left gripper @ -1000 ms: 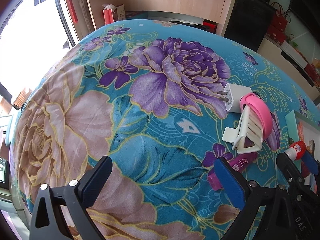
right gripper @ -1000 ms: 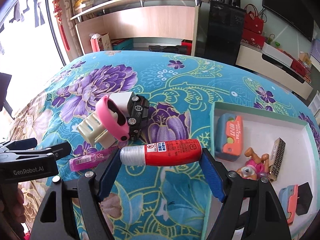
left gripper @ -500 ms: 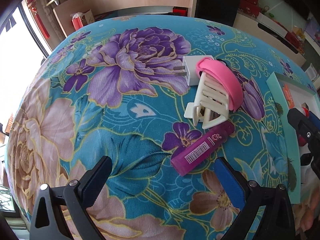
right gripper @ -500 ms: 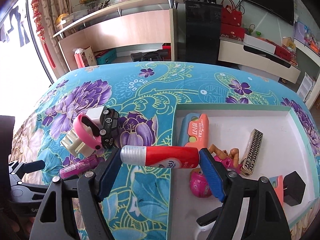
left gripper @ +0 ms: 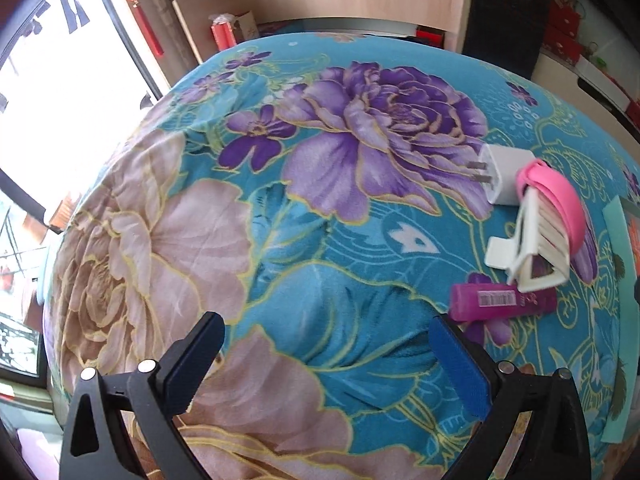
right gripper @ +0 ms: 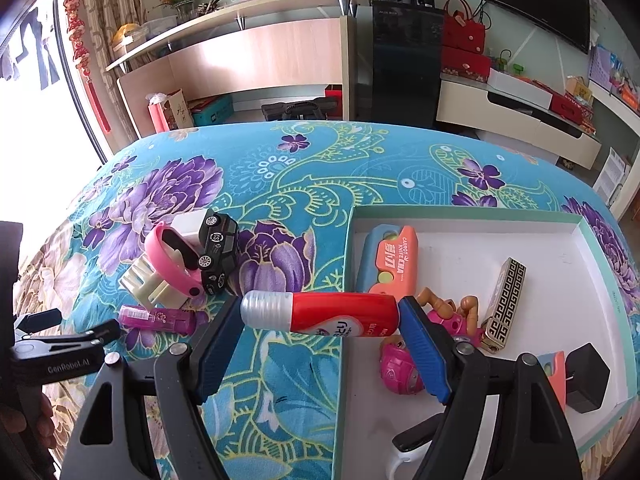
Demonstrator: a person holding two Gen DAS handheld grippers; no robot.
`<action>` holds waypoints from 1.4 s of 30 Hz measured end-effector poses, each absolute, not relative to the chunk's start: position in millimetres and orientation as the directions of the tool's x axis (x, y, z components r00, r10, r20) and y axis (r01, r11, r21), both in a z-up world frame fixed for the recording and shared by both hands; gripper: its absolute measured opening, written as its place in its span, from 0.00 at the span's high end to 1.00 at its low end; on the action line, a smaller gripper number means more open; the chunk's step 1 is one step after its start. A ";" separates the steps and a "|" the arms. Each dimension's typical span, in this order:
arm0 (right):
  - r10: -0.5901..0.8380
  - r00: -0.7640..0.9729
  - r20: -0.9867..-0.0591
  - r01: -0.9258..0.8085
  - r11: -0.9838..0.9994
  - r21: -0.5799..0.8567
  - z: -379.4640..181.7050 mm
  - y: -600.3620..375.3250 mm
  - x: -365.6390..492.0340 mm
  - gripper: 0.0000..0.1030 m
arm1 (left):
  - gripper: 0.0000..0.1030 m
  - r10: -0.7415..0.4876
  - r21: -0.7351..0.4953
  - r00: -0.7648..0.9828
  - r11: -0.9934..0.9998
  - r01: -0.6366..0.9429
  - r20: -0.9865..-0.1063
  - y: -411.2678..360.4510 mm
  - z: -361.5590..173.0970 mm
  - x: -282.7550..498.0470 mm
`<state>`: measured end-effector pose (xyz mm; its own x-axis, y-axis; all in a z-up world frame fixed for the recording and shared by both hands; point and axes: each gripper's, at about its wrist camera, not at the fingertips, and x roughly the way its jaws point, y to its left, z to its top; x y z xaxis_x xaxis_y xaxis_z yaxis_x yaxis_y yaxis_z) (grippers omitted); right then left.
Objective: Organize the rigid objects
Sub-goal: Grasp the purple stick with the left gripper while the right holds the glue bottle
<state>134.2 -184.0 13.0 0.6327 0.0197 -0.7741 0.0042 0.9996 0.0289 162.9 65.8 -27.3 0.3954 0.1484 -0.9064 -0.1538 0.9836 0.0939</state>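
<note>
My right gripper (right gripper: 320, 344) is shut on a red tube with a silver cap (right gripper: 324, 313), held crosswise above the near left rim of a white tray (right gripper: 472, 240). The tray holds an orange and blue carrot knife (right gripper: 394, 262), a patterned lighter (right gripper: 505, 300), a doll, a pink ball and a black block. My left gripper (left gripper: 328, 364) is open and empty over the floral cloth. To its right lie a magenta tube (left gripper: 502, 301), a white hair claw (left gripper: 528, 256), a pink band (left gripper: 556, 204) and a white plug (left gripper: 506, 176). A black toy car (right gripper: 216, 246) lies beside them.
The floral cloth (left gripper: 200, 240) covers the whole surface and drops off at the left by the window. The left gripper's body (right gripper: 52, 356) shows at the left edge of the right wrist view. A wooden desk and a black cabinet stand behind.
My right gripper has carried the red tube rightwards, from over the cloth to the tray's near left rim. My left gripper swung right, then back left; it has stayed open.
</note>
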 end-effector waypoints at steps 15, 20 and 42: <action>-0.043 0.637 -0.769 0.062 0.998 -0.004 18.7 -198.8 129.8 0.23 | 0.00 -0.007 -0.050 0.430 0.995 -0.089 -0.903 38.7 -15.4 160.1; -0.086 0.646 -0.759 0.120 0.993 -0.011 28.2 -213.7 122.9 0.23 | 0.00 -0.068 -0.116 0.447 0.990 -0.080 -0.892 26.0 -13.7 160.7; -0.088 0.646 -0.758 0.135 0.991 0.000 30.4 -218.5 121.6 0.23 | 0.00 -0.005 -0.015 0.434 1.000 -0.020 -0.901 -23.4 -35.1 173.2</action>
